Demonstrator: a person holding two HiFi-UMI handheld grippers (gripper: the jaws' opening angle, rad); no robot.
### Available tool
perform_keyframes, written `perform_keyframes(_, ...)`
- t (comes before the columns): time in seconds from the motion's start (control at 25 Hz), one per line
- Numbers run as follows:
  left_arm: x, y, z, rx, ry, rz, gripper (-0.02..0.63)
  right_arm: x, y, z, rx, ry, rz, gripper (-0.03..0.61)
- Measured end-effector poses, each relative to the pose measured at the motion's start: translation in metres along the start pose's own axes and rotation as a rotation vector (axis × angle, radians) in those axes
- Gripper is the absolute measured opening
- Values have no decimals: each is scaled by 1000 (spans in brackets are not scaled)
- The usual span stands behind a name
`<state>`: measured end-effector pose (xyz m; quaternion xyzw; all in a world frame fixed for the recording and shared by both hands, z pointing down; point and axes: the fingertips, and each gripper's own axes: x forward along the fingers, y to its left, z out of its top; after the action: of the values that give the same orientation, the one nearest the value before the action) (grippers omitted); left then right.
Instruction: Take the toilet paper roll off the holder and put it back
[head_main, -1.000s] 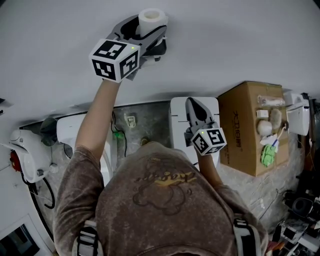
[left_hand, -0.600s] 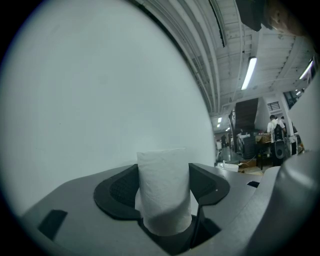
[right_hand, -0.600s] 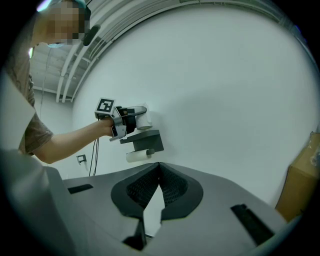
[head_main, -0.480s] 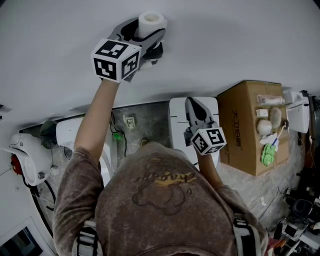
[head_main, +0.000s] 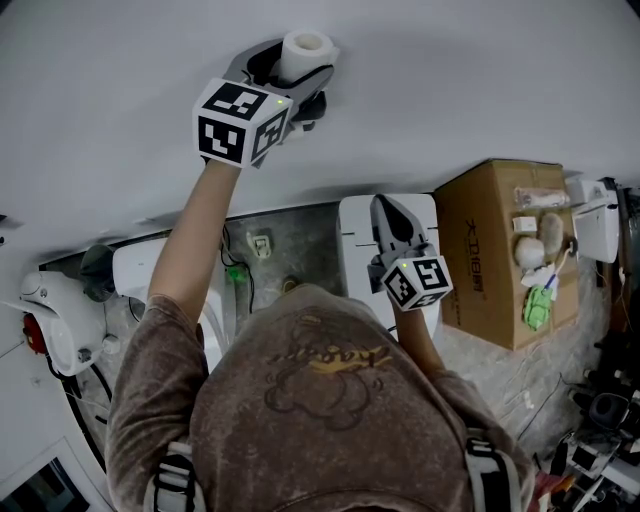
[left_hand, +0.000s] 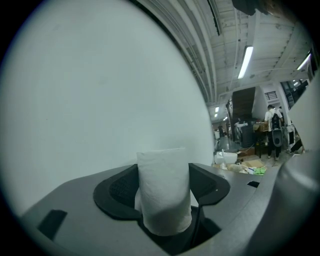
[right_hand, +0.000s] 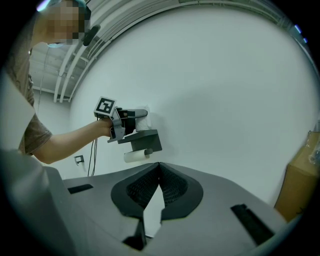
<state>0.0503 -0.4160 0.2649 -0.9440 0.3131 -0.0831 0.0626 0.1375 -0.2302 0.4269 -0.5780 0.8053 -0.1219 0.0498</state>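
— Where is the toilet paper roll (left_hand: 164, 192)?
— Just above the holder (right_hand: 147, 139), standing upright, pinched between the left gripper (left_hand: 165, 172)'s jaws.
— What does it look like?
— White, slim, soft-sided, hollow core facing up.
— And the holder?
— Dark grey, flat shelf on top, with a pale cylinder lying level beneath it.

Grey wall-mounted holder (right_hand: 146, 140) on white wall (right_hand: 225, 100), paper roll (right_hand: 135, 157) on the bar under its shelf plate, speckled floor (head_main: 290, 245) below, cardboard box (head_main: 490, 250) standing on it by the wall, small white and green items (head_main: 537, 300) on the box top
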Motion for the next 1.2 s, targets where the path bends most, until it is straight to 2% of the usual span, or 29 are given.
perform_keyframes(0.28, 11, -5, -9, 11, 49, -18, 314, -4, -7, -1, 4, -4, -21, -5)
perform_keyframes(0.68, 13, -3, -10, -11, 62, -18, 314, -7, -12, -1, 11, -6, -35, -5)
perform_keyframes(1.2, -3, -2, -9, -10, 74, 1, 316, -7, 1, -2, 9, -10, -5, -5)
